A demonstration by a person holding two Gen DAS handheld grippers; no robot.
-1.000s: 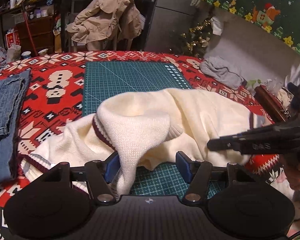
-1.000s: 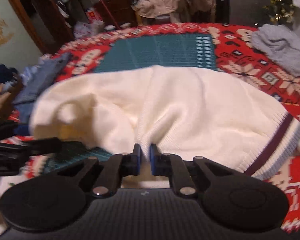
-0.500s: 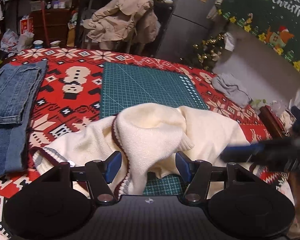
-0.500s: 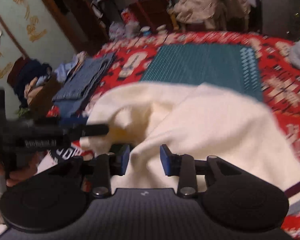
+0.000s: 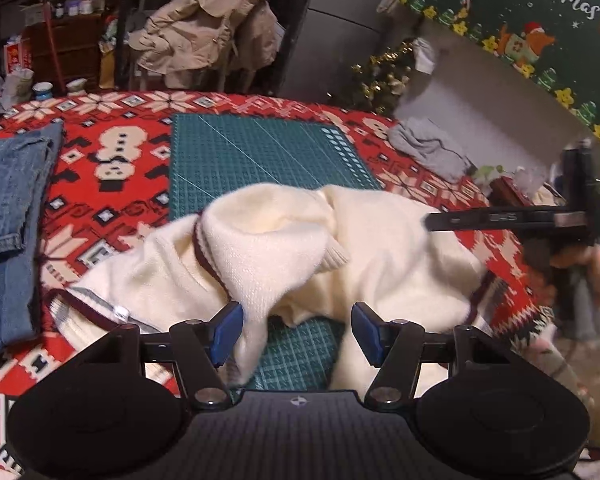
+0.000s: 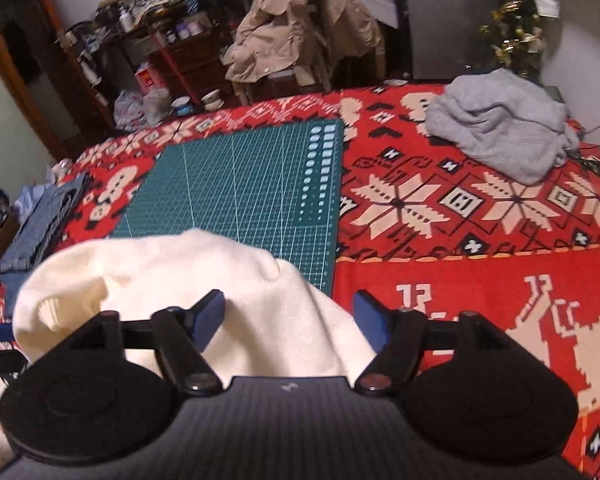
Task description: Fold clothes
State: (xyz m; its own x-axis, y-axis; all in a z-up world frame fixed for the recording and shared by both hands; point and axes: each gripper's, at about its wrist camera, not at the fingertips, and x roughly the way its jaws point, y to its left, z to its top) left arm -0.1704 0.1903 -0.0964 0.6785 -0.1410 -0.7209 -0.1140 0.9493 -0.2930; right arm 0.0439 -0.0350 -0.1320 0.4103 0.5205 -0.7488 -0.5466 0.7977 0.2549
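A cream knit sweater (image 5: pixel 284 248) with maroon and grey trim lies bunched on the near end of the green cutting mat (image 5: pixel 256 152); one fold is turned over its middle. My left gripper (image 5: pixel 296 334) is open just above its near edge, with cloth between the jaws but not clamped. In the right wrist view the sweater (image 6: pixel 172 280) lies at lower left, and my right gripper (image 6: pixel 288 320) is open over its right edge. The right gripper also shows in the left wrist view (image 5: pixel 500 216), held in a hand at the right.
Folded blue jeans (image 5: pixel 8 208) lie at the left on the red patterned tablecloth (image 6: pixel 480 280). A crumpled grey garment (image 6: pixel 504 124) lies at the far right. A chair with a beige coat (image 5: pixel 204 28) and cluttered shelves stand behind the table.
My right gripper has opened, let go of the sweater and swung right. The sweater has dropped onto the mat. My left gripper stays open and has risen slightly.
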